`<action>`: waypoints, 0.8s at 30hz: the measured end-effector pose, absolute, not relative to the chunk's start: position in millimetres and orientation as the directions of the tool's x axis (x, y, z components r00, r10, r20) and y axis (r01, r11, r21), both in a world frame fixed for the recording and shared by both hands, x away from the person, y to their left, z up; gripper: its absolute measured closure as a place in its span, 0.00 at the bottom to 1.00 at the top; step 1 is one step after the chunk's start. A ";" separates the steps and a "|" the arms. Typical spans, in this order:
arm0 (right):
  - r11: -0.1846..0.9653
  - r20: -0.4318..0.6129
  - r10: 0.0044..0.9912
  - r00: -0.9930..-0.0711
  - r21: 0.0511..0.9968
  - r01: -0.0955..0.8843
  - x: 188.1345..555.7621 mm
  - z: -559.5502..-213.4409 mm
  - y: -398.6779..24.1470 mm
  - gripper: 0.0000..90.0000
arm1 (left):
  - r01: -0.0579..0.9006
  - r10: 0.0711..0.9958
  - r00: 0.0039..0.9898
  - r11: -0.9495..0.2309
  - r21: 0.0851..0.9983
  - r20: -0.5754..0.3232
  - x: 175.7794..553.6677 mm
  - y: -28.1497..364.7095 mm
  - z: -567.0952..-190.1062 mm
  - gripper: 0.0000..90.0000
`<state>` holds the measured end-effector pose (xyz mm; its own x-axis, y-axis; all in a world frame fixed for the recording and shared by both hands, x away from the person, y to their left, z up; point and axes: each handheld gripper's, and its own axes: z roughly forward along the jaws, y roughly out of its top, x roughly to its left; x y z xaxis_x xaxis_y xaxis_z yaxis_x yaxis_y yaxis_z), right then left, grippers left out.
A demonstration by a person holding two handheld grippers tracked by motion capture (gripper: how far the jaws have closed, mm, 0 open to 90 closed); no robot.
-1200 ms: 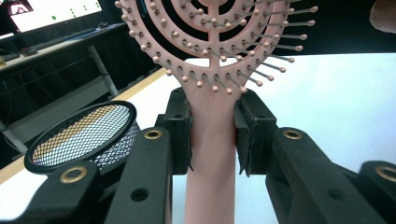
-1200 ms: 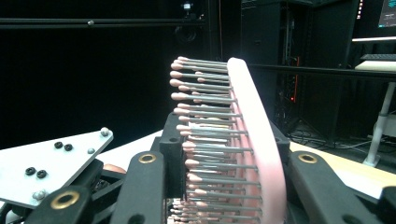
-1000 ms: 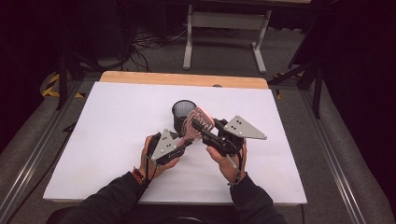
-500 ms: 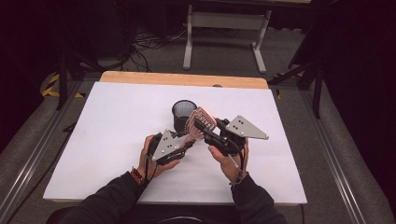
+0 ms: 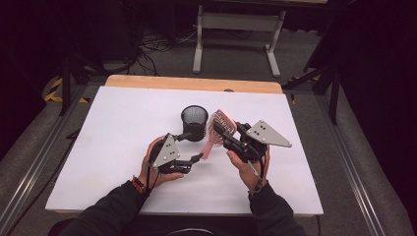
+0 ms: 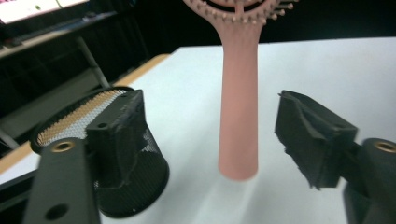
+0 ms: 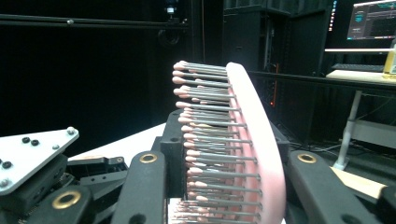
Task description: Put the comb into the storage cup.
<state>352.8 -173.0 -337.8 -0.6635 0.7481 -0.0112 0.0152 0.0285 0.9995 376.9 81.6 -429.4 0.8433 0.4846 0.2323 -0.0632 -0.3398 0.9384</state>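
Pink plastic makes up the paddle hairbrush with metal pins (image 5: 220,129), seen in the high view held above the white desk (image 5: 98,147) just beside the black wire-mesh cup (image 5: 194,122). Its head is clamped in the right tongs (image 5: 229,140); the left tongs (image 5: 192,160) are parted below its handle end. It is judged light, stiff and somewhat slippery, best taken by the handle.

In the left gripper view, the handle (image 6: 239,102) hangs between the spread jaws, untouched.

In the right gripper view, the head (image 7: 254,144) is gripped edge-on, pins (image 7: 205,140) facing left, the hand tilted upward.
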 end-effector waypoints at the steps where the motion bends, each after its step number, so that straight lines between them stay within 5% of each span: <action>1: 0.029 -0.011 0.751 -0.660 0.999 0.017 353.2 -338.0 -174.2 0.71 | -0.063 0.485 0.843 -0.340 0.938 0.232 376.9 81.6 -429.4 0.24; 13: 0.023 -0.003 0.767 -0.641 1.000 0.022 355.1 -336.3 -185.5 0.71 | -0.051 0.461 0.867 -0.293 0.955 0.188 376.9 111.8 -418.4 0.02; 24: 0.022 -0.006 0.780 -0.626 1.000 0.019 361.3 -334.5 -189.8 0.71 | -0.051 0.527 0.828 -0.269 0.962 0.191 375.7 141.1 -418.5 0.05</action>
<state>361.3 -189.8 -334.5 -0.6262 0.7796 -0.0057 0.0187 0.0223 0.9996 375.7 141.1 -418.5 0.8282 0.5268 0.1912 -0.0512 -0.2686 0.9619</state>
